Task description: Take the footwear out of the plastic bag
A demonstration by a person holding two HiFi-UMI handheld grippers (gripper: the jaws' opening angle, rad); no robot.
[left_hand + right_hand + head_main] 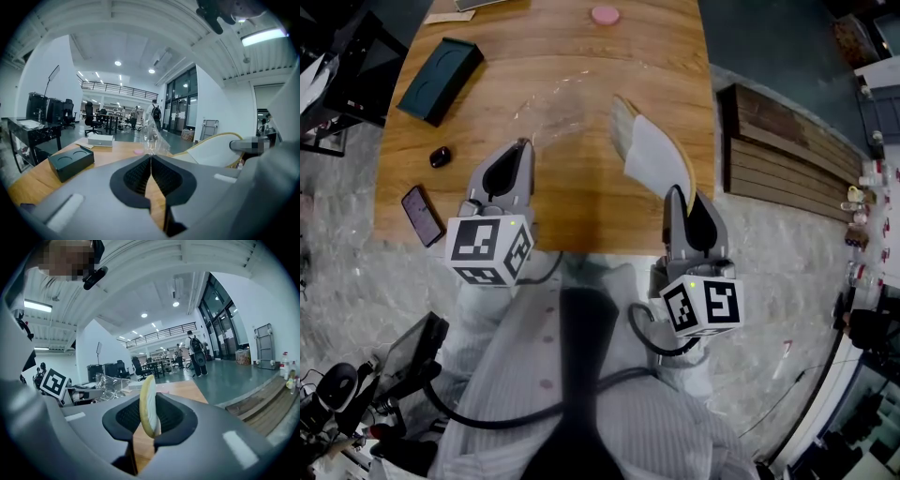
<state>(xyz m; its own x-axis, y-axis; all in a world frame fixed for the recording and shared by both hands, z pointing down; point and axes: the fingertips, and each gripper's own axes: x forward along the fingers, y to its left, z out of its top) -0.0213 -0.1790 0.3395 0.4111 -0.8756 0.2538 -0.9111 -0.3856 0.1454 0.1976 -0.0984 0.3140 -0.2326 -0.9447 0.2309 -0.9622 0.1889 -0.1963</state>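
- Head view: the slipper (654, 155) runs lengthwise away from the right hand-held gripper (680, 192), which pinches its near end. Its far end tilts toward the plastic bag (558, 103), which trails over the bench (534, 56) ahead of the left hand-held gripper (523, 145).
- Left gripper view: the jaws are pressed together on a thin fold of the plastic bag (154, 133). The slipper (213, 152) lies off to the right.
- Right gripper view: the pads clamp the slipper (147, 394) edge-on. The plastic bag (110, 383) sits to the left, apparently apart, so pulling sideways should separate them.
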